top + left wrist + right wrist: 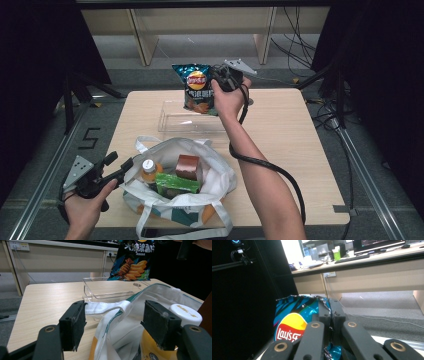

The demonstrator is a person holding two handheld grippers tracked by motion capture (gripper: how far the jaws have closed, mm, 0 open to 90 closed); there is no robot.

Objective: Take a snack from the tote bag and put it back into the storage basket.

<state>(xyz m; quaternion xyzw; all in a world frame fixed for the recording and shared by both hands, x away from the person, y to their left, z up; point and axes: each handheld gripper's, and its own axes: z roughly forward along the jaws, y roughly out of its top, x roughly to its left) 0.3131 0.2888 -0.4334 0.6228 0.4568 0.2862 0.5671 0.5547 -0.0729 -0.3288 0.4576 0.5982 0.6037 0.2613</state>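
Note:
A blue Lay's chips bag (196,88) (291,322) hangs in the air above the far end of a clear plastic tray (172,121) (107,291). My right gripper (216,76) (329,308) is shut on the bag's crimped top edge. A white tote bag (222,176) (117,332) stands open at the table's near edge. It holds an orange drink bottle with a white cap (148,170) (186,313), a brown box (187,166) and a green box (177,184). My left gripper (121,161) (116,320) is open at the tote's left rim, and the white strap lies loose between its jaws.
The wooden table (290,140) has bare room to the right of the tote and the tray. Metal rails run along both sides of the table. Wooden desk legs and cables stand on the floor behind it.

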